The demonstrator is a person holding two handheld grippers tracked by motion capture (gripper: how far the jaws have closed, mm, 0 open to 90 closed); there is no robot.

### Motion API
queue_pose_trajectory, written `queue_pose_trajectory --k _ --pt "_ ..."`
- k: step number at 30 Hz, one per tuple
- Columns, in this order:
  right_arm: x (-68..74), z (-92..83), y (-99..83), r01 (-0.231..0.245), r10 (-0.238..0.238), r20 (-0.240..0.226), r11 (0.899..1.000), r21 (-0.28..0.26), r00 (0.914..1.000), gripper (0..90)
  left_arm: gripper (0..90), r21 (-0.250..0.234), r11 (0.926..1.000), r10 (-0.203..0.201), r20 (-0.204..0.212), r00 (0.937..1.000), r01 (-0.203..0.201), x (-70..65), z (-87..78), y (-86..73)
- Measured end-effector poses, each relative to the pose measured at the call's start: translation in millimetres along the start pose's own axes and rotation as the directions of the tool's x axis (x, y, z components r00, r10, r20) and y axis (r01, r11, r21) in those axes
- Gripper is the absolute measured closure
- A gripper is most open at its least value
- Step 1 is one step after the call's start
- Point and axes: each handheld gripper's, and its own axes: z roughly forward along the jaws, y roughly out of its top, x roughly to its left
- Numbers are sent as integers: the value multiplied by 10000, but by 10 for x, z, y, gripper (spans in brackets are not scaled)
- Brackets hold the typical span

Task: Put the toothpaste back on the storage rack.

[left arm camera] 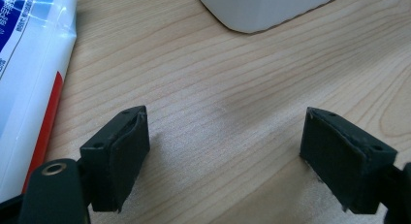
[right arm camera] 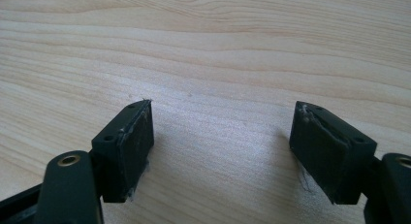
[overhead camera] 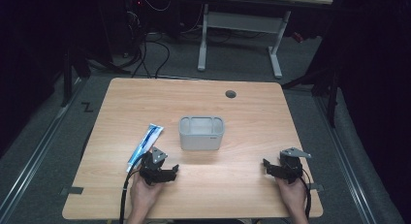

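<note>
A toothpaste tube [overhead camera: 145, 143] lies flat on the wooden counter [overhead camera: 242, 117], slanting from near the person's left hand [overhead camera: 144, 195] up toward the middle, its far end just left of a small grey plastic organiser bin [overhead camera: 201, 133] that stands upright at the centre. The left tongs [overhead camera: 170, 171] rest low on the counter just beside the tube's near end, not touching it; in the left gripper view the jaws stand wide apart with bare wood between them, the tube [left arm camera: 29, 73] running along the left edge and a rounded corner of the bin [left arm camera: 261, 8] at the top. The right tongs [overhead camera: 268, 167] sit well apart on the other side of the counter, held by the right hand [overhead camera: 292, 192], and the right gripper view shows them likewise spread wide and holding nothing. The tube looks light and soft-walled, with a glossy skin that would likely slide or dent under a hard pinch, so a hold across its flat width near the middle, or by the stiffer shoulder toward the cap, seems soundest. The crimped end is thin and would probably flop. Lying flat, it gives the jaws little height to bite, so a low, level approach should serve best.
</note>
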Motion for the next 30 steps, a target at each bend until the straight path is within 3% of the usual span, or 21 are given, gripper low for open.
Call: queue_pose_trajectory --k 18,23,30 --pt "-1 -1 1 0 0 -6 10000 1 10000 239 188 14 10000 -59 -46 10000 59 -8 1 5" --pt "-1 0 1 0 0 -14 10000 -1 10000 239 248 -53 10000 47 19 10000 -47 -23 -14 1" --pt "-1 0 0 -4 4 -14 10000 -1 10000 239 311 -445 9986 -280 -44 9996 278 -13 -68 -29"
